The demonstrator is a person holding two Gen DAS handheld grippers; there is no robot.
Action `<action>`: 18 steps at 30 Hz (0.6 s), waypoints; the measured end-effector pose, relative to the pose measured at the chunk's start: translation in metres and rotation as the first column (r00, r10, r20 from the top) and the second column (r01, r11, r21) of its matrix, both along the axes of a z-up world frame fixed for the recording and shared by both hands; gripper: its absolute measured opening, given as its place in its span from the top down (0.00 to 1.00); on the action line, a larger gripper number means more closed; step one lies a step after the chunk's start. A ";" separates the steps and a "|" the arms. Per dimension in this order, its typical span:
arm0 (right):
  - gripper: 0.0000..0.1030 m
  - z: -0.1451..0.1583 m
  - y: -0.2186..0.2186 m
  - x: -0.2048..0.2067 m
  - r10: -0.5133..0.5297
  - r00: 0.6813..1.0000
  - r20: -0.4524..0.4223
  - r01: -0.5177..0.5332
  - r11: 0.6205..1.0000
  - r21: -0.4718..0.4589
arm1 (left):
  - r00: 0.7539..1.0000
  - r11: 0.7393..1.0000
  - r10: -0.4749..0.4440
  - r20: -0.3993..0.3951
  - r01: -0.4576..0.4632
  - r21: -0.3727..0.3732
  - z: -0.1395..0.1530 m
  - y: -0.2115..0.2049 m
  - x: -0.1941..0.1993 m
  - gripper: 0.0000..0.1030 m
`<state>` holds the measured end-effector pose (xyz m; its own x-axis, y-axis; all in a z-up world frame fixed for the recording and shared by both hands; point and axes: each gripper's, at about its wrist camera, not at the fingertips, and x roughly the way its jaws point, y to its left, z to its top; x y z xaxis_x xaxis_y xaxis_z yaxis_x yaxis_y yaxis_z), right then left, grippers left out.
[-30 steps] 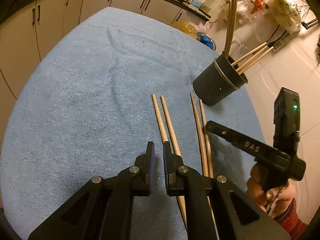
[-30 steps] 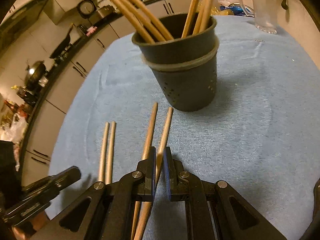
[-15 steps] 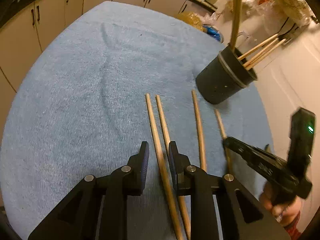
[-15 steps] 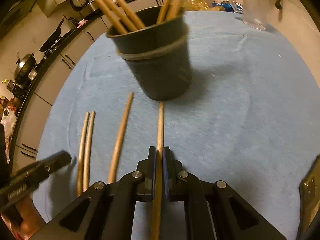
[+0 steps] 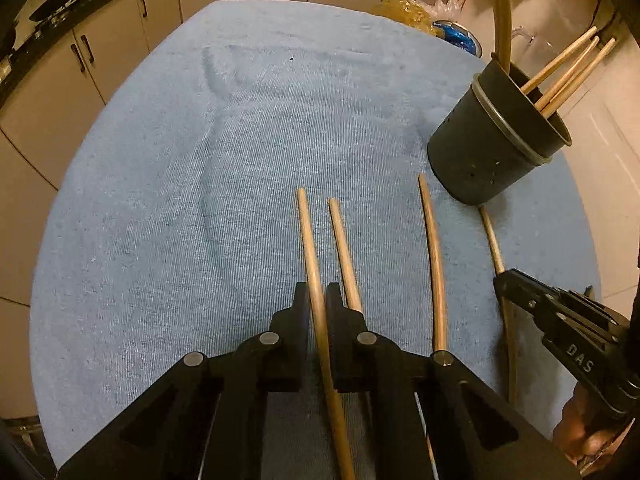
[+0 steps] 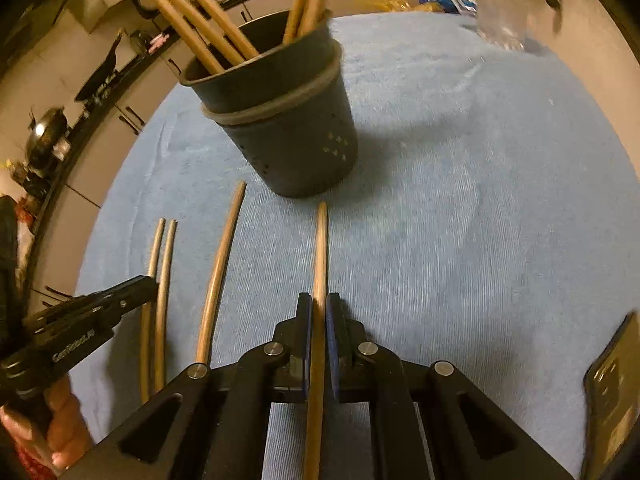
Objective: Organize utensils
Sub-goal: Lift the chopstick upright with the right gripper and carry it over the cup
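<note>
A: Since half a second ago the left gripper (image 5: 318,306) has closed in on the leftmost chopstick (image 5: 308,248); its fingers were standing apart around that stick, and now they press on it from both sides. Right side looks unchanged to me.

B: Agreed. Right gripper (image 6: 319,316) is clamped on its own chopstick (image 6: 320,256), as it was. Stick runs straight out along the fingers toward 12 o'clock, tip just short of the holder's base. My guess: gripped near the thick end so the thin end can go in first.

A: Nearest items in the left view, then: the held stick between the pads, a second chopstick (image 5: 344,256) lying just beside it at 1 o'clock, loose on the blue towel (image 5: 160,220). Third loose chopstick (image 5: 434,264) further toward 2 o'clock.

B: And the fourth is the one in the right tool, seen at 3 o'clock. So two held, two waiting. Whether the held tips have left the cloth, I cannot tell.

A: Beyond those, the black utensil holder (image 5: 492,148) at 1 to 2 o'clock, upright, several sticks already fanned inside, leaning on the rim.

B: Holder sits close to the loose ones; short carry. Likely next: lift, tilt tip-down, drop in. Risk I'd note is clashing with the leaning sticks.

A: Far edge: cabinets (image 5: 120,48) at 11 o'clock.
</note>
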<state>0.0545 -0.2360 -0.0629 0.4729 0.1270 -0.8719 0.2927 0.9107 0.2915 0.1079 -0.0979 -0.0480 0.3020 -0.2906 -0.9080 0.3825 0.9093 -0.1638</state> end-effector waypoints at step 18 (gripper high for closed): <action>0.93 0.081 0.004 -0.085 -0.018 0.894 0.448 -0.006 0.999 0.052 | 0.967 0.952 0.035 0.250 0.044 -0.303 0.095 0.039 -0.068 0.94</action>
<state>-0.0305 -0.2317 0.0179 0.8126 0.1614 -0.5600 0.1255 0.8898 0.4386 0.0401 -0.0585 0.0469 0.5056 -0.5421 -0.6712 0.4506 0.8293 -0.3304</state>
